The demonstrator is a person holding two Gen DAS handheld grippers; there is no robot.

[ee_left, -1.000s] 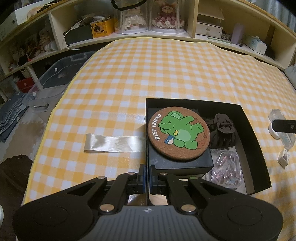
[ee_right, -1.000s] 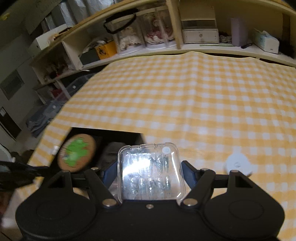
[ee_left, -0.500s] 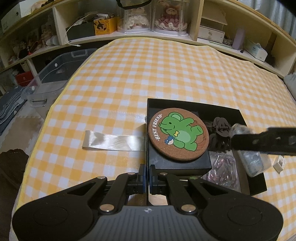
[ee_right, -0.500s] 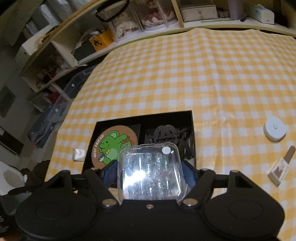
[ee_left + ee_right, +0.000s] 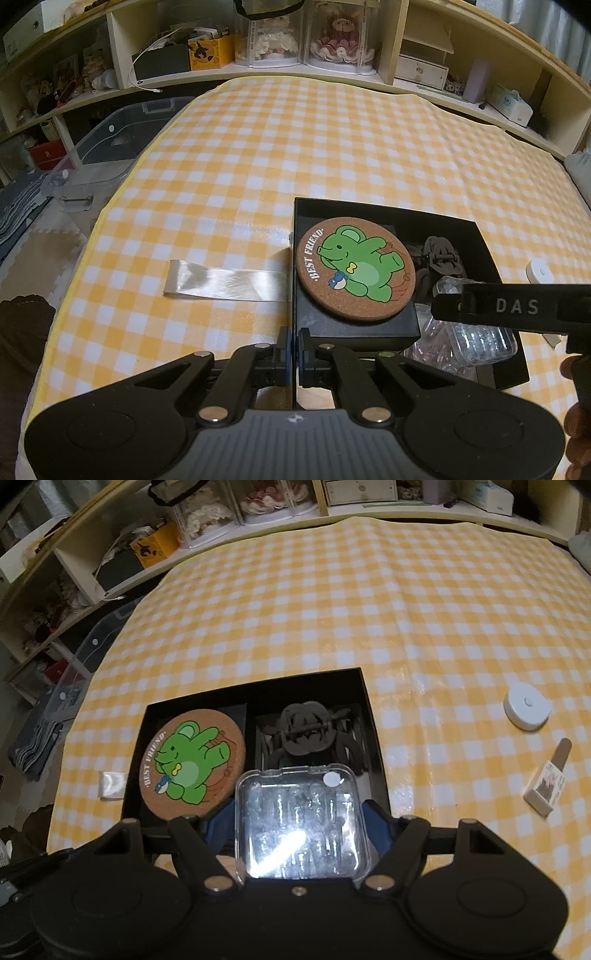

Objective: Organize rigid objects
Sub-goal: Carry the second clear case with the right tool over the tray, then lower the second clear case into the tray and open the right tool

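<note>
A black tray box (image 5: 491, 254) (image 5: 375, 716) lies on the yellow checked cloth. In it lie a cork coaster with a green bear (image 5: 356, 267) (image 5: 192, 762), on a small black box, and dark hair claws (image 5: 441, 254) (image 5: 306, 729). My left gripper (image 5: 294, 345) is shut on the tray's near left wall. My right gripper (image 5: 301, 812) is shut on a clear plastic case (image 5: 303, 827) (image 5: 480, 338) and holds it over the tray's near right part, above a bag of small purple pieces (image 5: 430, 345).
A white round puck (image 5: 526, 707) (image 5: 541, 271) and a small brown-capped bottle (image 5: 550, 782) lie on the cloth right of the tray. A shiny ribbon strip (image 5: 221, 282) lies left of it. Shelves with boxes and dolls line the back; a clear bin (image 5: 107, 147) stands off the left edge.
My right gripper has carried the clear case leftward and down, from over the cloth to over the tray's near right part. The left gripper has kept its hold on the tray wall.
</note>
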